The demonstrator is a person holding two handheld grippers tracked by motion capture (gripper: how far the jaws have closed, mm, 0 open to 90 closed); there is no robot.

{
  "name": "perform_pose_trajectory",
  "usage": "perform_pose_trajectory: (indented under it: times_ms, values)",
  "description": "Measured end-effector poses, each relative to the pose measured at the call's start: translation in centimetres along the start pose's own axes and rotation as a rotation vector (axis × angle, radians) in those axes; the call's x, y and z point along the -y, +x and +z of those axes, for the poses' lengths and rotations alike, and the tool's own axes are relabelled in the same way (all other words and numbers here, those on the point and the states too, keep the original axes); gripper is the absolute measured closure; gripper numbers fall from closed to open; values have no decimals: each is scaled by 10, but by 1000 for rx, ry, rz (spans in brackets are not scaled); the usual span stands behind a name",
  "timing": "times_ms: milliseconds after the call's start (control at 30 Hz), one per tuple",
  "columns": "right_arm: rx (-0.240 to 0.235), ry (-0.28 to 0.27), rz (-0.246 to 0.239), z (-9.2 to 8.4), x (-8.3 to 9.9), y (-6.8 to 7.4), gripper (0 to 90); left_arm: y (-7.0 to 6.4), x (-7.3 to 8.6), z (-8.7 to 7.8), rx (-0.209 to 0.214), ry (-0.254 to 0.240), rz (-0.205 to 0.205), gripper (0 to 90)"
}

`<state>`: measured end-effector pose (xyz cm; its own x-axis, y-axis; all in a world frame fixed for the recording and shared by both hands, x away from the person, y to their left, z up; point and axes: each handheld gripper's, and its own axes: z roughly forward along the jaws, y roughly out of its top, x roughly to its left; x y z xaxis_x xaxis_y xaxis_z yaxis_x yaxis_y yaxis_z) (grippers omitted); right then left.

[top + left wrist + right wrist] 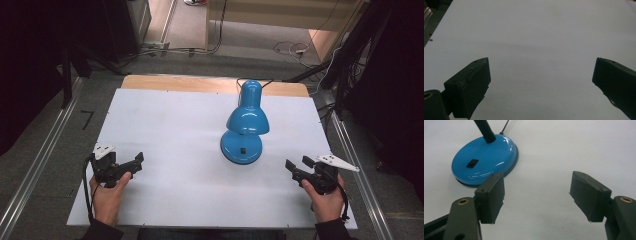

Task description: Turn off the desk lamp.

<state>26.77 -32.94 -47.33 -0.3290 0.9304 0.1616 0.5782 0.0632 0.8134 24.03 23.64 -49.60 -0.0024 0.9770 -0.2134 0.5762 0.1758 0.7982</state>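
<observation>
- Right gripper (296,169) at lower right of the high view, held in a hand (327,200); jaws spread wide, nothing between them, pointing up-left toward the lamp.
- Right gripper (537,195) in its own view: two black jaws well apart over bare white surface; left jaw's tip overlaps the lamp base edge in the frame, whether it touches cannot be told.
- Left gripper (134,165) at lower left of the high view, in the other hand (107,197); jaws open, nothing held.
- Left gripper (541,75) in its own view: jaws far apart, plain white board between them.
- Blue desk lamp (244,125) stands right of centre in the high view, well apart from both grippers, nearer the right one.
- Lamp look: glossy bright blue; round domed base (485,160) with a small black rocker switch (472,163) on top; black ribbed gooseneck (484,130) rising from the base's far part; bell-shaped shade (248,120) tipped down over the base.
- Thin black cord (267,82) leaves toward the far table edge.
- White tabletop (165,125), wooden strip along the top edge.
</observation>
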Motion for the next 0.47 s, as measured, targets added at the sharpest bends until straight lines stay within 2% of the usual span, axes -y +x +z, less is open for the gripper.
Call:
perform_pose_trajectory:
  times_ms: [200, 367, 467]
  values:
    - [23, -13, 27, -8, 2, -12, 263, 0, 0, 0, 0, 0, -1, 24]
    - [46, -10, 31, -15, 4, -20, 260, 0, 0, 0, 1, 0, 1, 23]
    - [99, 24, 15, -11, 7, -29, 199, 0, 0, 0, 1, -1, 0, 24]
